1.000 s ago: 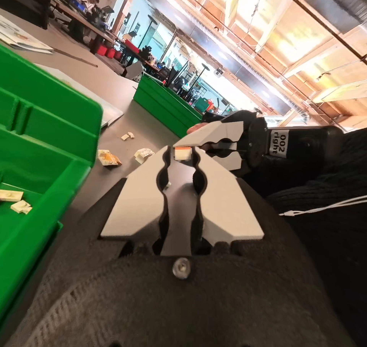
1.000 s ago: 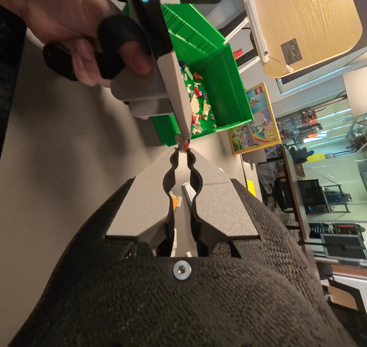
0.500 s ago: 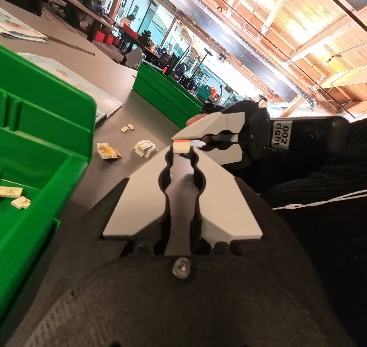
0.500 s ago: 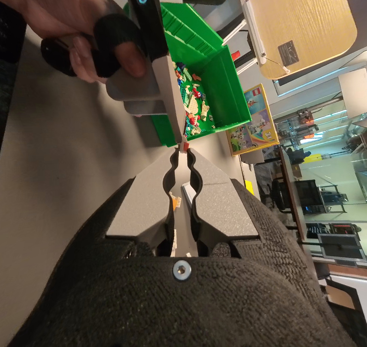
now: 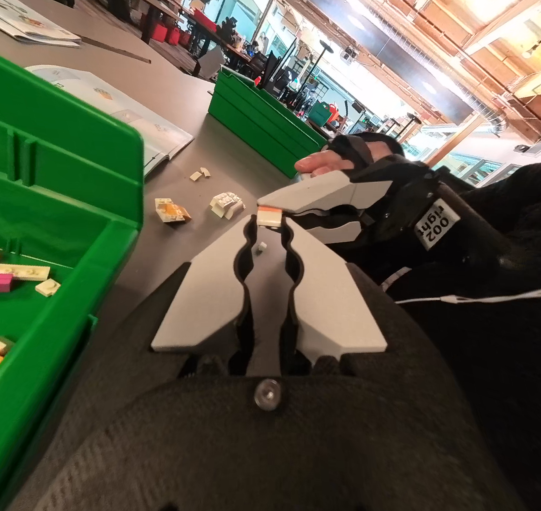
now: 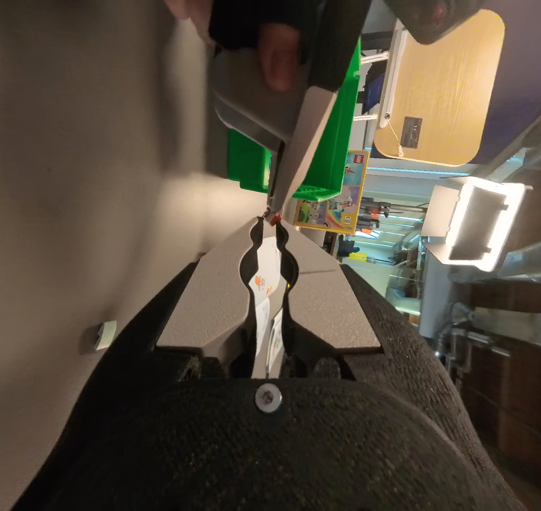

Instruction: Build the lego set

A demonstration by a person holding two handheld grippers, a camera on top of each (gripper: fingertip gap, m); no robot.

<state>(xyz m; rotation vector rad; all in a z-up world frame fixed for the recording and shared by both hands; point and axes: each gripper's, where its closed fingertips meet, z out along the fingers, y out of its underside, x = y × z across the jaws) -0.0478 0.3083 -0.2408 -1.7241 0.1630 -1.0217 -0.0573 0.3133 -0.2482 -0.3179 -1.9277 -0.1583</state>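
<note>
In the left wrist view my left gripper (image 5: 268, 222) is shut on a small white brick with an orange top (image 5: 269, 218), held above the grey table. My right gripper (image 5: 265, 204) comes in from the right and its tip touches the orange top. In the right wrist view my right gripper (image 6: 270, 221) is nearly closed on a small orange-red piece (image 6: 274, 219), with the left gripper's fingertip (image 6: 276, 201) pressing down on it from above. Two small white-and-orange assemblies (image 5: 172, 210) (image 5: 227, 204) lie on the table beyond my left fingers.
A green bin (image 5: 73, 157) with loose bricks stands close on the left, and it also shows in the right wrist view (image 6: 328, 145). A second green bin (image 5: 257, 122), an open booklet (image 5: 126, 110), a Lego box (image 6: 330, 198) and loose small bricks (image 5: 200, 174) (image 6: 104, 336) lie around. The grippers are tip to tip, or close to it.
Both grippers stayed tip to tip on the piece and swung together. The left view now tilts down toward the table. The right view has turned, hiding the bin's inside.
</note>
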